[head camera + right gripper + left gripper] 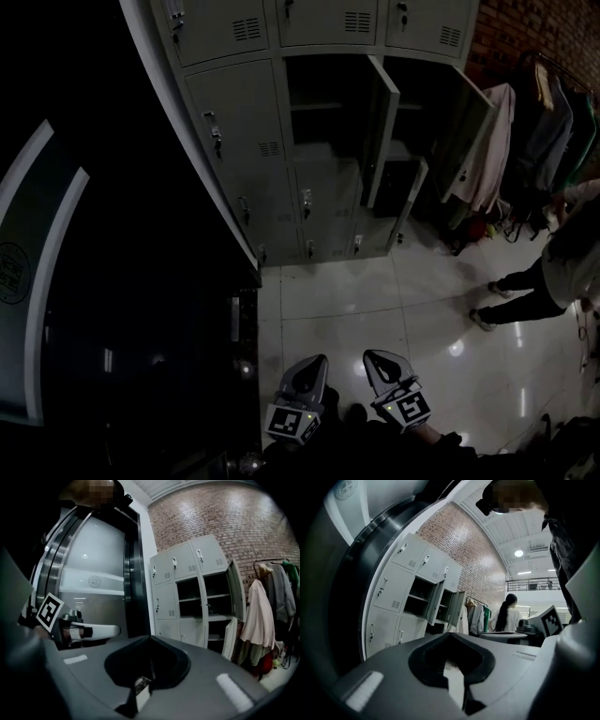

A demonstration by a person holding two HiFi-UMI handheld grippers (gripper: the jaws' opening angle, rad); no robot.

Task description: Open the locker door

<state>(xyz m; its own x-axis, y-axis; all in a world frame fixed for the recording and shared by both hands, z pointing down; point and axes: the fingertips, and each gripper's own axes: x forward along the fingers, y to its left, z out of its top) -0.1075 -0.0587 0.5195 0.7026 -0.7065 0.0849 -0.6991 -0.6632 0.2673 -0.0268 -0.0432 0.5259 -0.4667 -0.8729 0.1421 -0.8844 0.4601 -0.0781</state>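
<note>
Left hand-held gripper [312, 367] and right hand-held gripper [377, 364] are both closed on nothing, low over the floor [356, 300], well short of the locker bank [239, 84].
Reading across: a dark steel-framed panel [141, 281] crowds the left and runs up to the lockers. The left-column door [234, 141] sits closed, while the open doors [382, 141] further right already stand out. Which door is wanted I can't tell, but no handle is touched, so approach, grip and pull all look undone. Bare tile ahead gives room; mind those door edges, the hanging clothes [492, 141] and a person [562, 262] at the right.
</note>
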